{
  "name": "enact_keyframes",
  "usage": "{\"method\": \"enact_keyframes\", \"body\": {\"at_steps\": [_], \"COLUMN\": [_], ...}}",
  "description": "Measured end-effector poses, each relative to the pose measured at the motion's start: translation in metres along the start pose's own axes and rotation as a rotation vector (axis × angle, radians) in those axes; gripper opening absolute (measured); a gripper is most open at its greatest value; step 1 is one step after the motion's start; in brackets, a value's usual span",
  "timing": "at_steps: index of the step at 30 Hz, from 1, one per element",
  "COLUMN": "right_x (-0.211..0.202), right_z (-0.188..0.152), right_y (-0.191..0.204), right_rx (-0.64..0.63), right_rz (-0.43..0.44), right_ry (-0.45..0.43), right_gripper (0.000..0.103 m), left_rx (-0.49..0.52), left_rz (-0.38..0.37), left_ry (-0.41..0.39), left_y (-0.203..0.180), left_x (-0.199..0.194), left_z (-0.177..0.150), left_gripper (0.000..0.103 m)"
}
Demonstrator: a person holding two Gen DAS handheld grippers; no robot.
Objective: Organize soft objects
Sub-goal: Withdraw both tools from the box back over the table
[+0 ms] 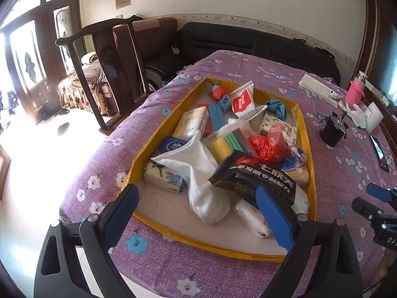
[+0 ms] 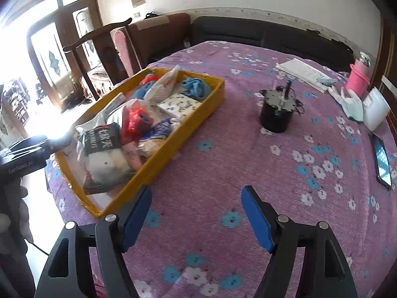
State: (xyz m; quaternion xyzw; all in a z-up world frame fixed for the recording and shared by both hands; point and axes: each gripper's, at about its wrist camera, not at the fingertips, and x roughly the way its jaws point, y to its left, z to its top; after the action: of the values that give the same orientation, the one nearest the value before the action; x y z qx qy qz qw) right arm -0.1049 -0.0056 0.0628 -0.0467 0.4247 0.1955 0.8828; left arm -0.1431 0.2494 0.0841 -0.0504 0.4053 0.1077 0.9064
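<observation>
Soft goods heaped in yellow-rimmed tray (image 1: 139,157) on purple floral tablecloth (image 2: 223,164). Nearest the left gripper (image 1: 198,213): white cloth sack (image 1: 198,173), knotted and bulging at its lower end; likely limp, light, will sag, so best pinched at the narrow neck above the bulge. Black foil packet (image 1: 258,176) lies across the pile, partly on the sack; looks crinkly and slick, so a corner or sealed edge is the safer hold. Red plastic bag (image 1: 268,144) behind it is thin and would probably tear or slip; gather a fold. Tissue packs (image 1: 165,176) at tray's left edge look squashy but boxy, so grip across the short side. Left gripper hangs over the tray's near end, fingers spread wide, nothing between them. Right gripper (image 2: 196,217) hovers over bare cloth beside the tray, fingers apart, empty. Black canister (image 2: 275,116) and phone (image 2: 382,161) stand well apart from the tray.
</observation>
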Motion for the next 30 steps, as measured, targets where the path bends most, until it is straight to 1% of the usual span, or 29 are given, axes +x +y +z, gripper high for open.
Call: {"method": "enact_keyframes", "body": {"at_steps": [3, 4, 6, 8, 12, 15, 17, 19, 20, 21, 22, 25, 27, 30], "right_x": [-0.005, -0.006, -0.009, -0.009, -0.010, -0.010, -0.011, -0.013, -0.014, -0.015, -0.016, -0.018, -0.018, -0.013], "right_z": [-0.005, -0.007, -0.011, -0.013, -0.017, -0.017, -0.017, -0.017, -0.017, -0.017, -0.017, -0.018, -0.017, -0.017], "right_y": [-0.026, -0.034, -0.042, -0.049, -0.057, -0.058, -0.059, -0.061, -0.062, -0.063, -0.064, -0.068, -0.070, -0.074], "right_rx": [0.062, 0.085, 0.106, 0.123, 0.152, 0.152, 0.154, 0.157, 0.158, 0.160, 0.163, 0.169, 0.177, 0.197], "right_rz": [-0.014, -0.008, -0.001, -0.003, 0.010, 0.011, 0.010, 0.009, 0.007, 0.007, 0.008, 0.008, 0.012, 0.031], "right_ry": [-0.006, -0.005, -0.003, -0.006, -0.011, -0.014, -0.013, -0.017, -0.021, -0.023, -0.024, -0.028, -0.027, -0.020], "right_gripper": [0.079, 0.079, 0.079, 0.079, 0.079, 0.079, 0.079, 0.079, 0.079, 0.079, 0.079, 0.079, 0.079, 0.081], "left_rx": [0.035, 0.033, 0.032, 0.059, 0.170, 0.239, 0.256, 0.239, 0.224, 0.222, 0.229, 0.216, 0.193, 0.145], "left_rz": [0.046, 0.045, 0.037, 0.052, 0.103, 0.149, 0.168, 0.159, 0.148, 0.149, 0.154, 0.114, 0.083, 0.022], "left_ry": [0.026, 0.023, -0.006, -0.032, 0.028, 0.040, 0.075, 0.137, 0.129, 0.110, 0.109, 0.084, 0.056, 0.054], "left_y": [-0.010, -0.012, -0.016, -0.026, -0.053, -0.070, -0.075, -0.074, -0.072, -0.070, -0.070, -0.065, -0.061, -0.056], "left_x": [0.010, 0.010, 0.006, 0.007, 0.041, 0.061, 0.081, 0.096, 0.095, 0.093, 0.090, 0.066, 0.046, 0.027], "left_z": [0.002, 0.004, 0.014, 0.023, 0.027, 0.028, 0.033, 0.039, 0.042, 0.046, 0.047, 0.045, 0.040, 0.022], "left_gripper": [0.095, 0.095, 0.095, 0.095, 0.095, 0.095, 0.095, 0.095, 0.095, 0.095, 0.095, 0.095, 0.095, 0.095]}}
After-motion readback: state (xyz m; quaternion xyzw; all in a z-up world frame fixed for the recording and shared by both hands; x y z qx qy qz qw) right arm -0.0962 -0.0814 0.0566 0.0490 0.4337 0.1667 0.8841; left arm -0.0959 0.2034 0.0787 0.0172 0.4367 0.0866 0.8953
